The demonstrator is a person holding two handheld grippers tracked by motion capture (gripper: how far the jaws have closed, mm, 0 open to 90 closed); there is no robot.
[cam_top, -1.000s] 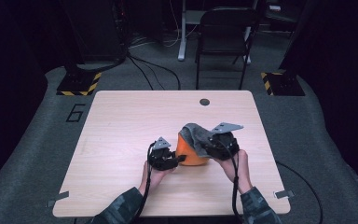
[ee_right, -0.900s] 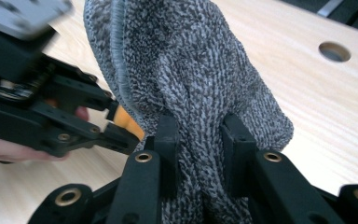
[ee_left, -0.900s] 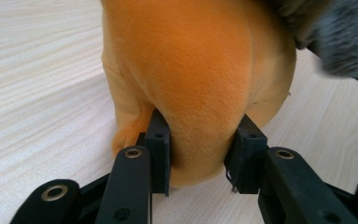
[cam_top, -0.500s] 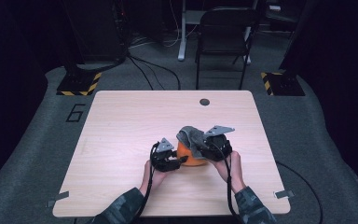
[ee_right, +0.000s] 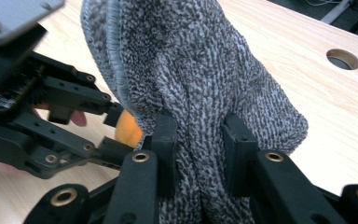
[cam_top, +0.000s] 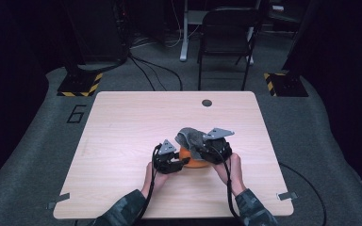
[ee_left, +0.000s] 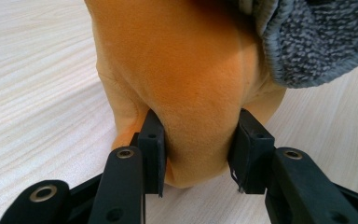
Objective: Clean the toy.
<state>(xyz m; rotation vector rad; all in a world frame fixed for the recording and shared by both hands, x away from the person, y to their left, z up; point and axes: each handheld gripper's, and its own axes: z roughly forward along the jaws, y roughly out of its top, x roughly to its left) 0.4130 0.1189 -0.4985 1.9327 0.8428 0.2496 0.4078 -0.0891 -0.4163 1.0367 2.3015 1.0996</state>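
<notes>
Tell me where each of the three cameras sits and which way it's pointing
High view: above the person's side, facing forward and down on the table; forearms, left gripper and right gripper show.
Left gripper view: rides that gripper, looks along its jaws clamping the orange plush.
Right gripper view: rides that gripper, jaws clamping the grey cloth; left gripper beyond.
All share plush and cloth.

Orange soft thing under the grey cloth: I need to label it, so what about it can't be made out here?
- Orange soft thing: left gripper view cuts off its top; the grey cloth covers its right side.
- High view: cloth, left gripper and right gripper hide most of it.
- Right gripper view: a sliver shows; cloth covers the rest.
</notes>
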